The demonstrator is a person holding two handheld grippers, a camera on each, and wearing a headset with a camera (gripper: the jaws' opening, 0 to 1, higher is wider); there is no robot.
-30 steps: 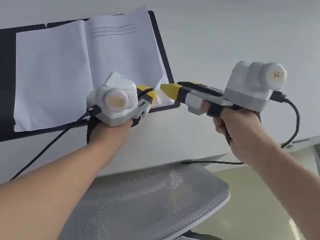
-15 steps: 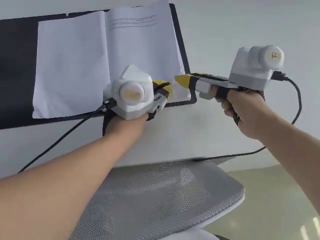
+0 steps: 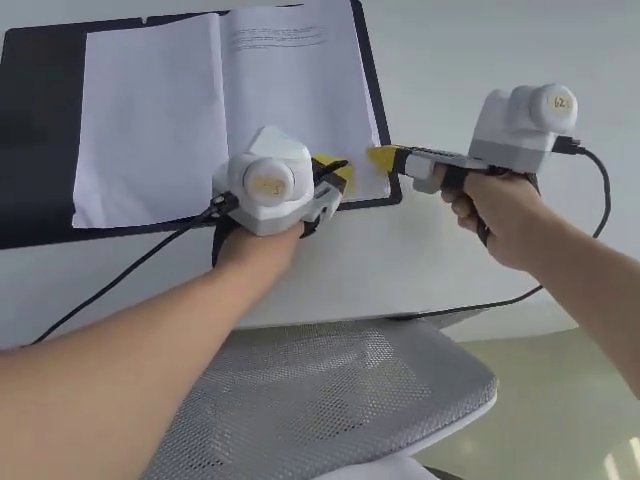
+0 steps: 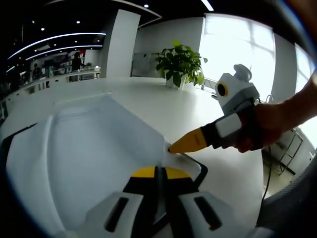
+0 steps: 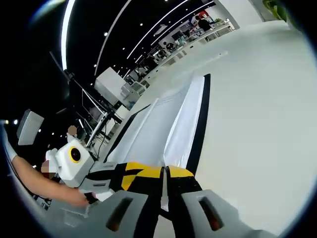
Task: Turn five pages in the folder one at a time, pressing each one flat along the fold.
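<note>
White, smooth workbench top (image 3: 480, 60) runs out ahead of both tools. Just ahead of the left gripper (image 3: 333, 172) lies a thin, stiff black folder (image 3: 40, 110), opened flat. It holds matte white paper pages (image 3: 150, 120) with a shallow crease at the fold (image 3: 220, 100). The left gripper's wedge-shaped yellow tips are clenched together, apparently on nothing, over the near corner of the right-hand page. The right gripper (image 3: 383, 157), also clenched and empty, touches its yellow point to that same corner from the side. No sheet is lifted. We cannot tell how many pages are already turned. We judge a turn is about to begin. Below both tools sits a grey mesh chair seat (image 3: 320, 390).
</note>
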